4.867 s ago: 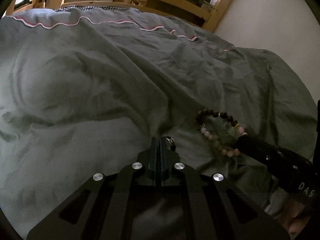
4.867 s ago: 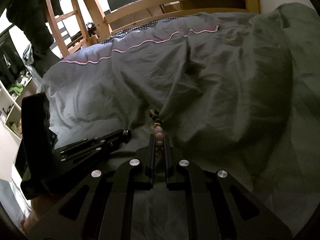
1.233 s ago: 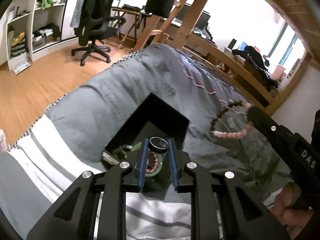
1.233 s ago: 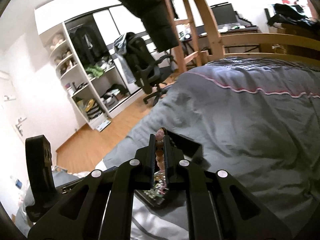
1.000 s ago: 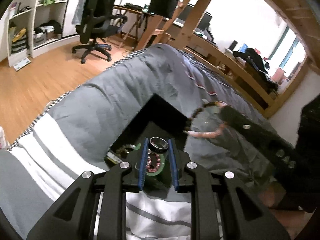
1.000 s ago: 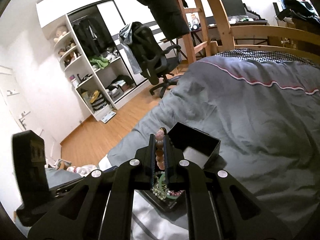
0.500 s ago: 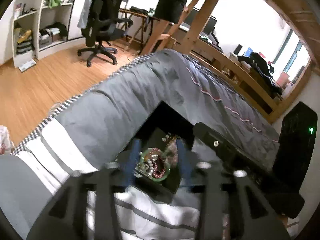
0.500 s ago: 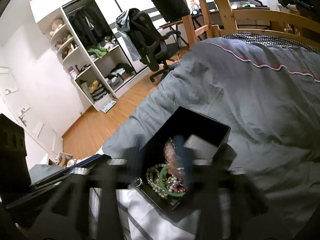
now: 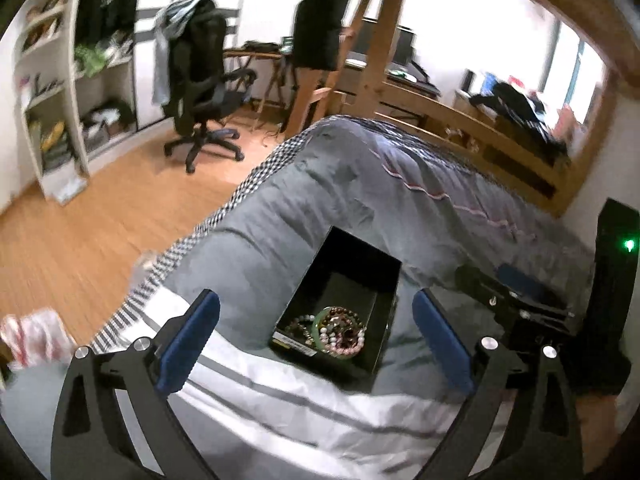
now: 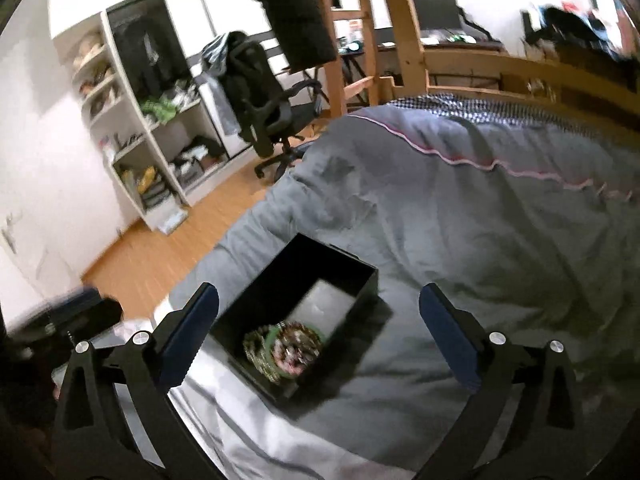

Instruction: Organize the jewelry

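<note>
— Fingers on both tools are spread wide with nothing between them: the left gripper [image 9: 314, 334] and the right gripper [image 10: 318, 334] each hang over the black box [image 9: 384, 264], blue pads [image 9: 188, 344] bare.

— And a second ago?

— The left one had a ring pinched at its tips and the right one was clamped on a beaded bracelet. Both have let go since then.

— Where did the pieces end up?

— In the box, by the look of it. A heap of jewelry [image 9: 338, 330] lies at its near end: bead strands curled inside a green bangle. The ring itself is too small to pick out in the pile.

— So what does that mean for the job?

— Those two items seem to be stowed. The box sits on the grey duvet [image 10: 480, 220], near the edge of the bed, and no loose jewelry shows on the cover in either view. Likely the next thing is either another fetch or finishing up.
</note>
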Action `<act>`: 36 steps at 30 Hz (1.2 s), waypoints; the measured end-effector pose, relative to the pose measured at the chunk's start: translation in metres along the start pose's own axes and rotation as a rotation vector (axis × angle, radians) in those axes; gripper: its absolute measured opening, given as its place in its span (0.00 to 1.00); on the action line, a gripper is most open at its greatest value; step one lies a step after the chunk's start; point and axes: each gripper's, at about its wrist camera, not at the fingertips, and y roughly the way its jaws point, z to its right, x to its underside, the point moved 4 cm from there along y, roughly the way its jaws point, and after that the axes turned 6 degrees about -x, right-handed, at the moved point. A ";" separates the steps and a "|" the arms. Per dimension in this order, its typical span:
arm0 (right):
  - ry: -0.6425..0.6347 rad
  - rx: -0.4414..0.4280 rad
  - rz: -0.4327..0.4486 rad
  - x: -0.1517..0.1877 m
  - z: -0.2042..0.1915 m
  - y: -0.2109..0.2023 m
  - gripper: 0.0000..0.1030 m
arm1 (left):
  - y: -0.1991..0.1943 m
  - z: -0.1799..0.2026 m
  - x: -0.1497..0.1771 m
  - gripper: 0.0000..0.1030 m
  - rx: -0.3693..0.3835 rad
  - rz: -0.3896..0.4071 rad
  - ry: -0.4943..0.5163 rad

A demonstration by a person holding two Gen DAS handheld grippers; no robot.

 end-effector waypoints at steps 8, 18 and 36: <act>-0.012 -0.007 -0.041 0.011 -0.005 -0.037 0.96 | -0.028 -0.008 -0.005 0.94 0.052 -0.020 0.151; -0.084 -0.027 -0.046 0.025 -0.022 -0.061 0.96 | -0.038 -0.011 0.017 0.94 0.029 -0.016 0.231; -0.077 -0.008 -0.092 0.036 -0.016 -0.049 0.96 | -0.018 0.001 0.003 0.94 0.017 -0.063 0.363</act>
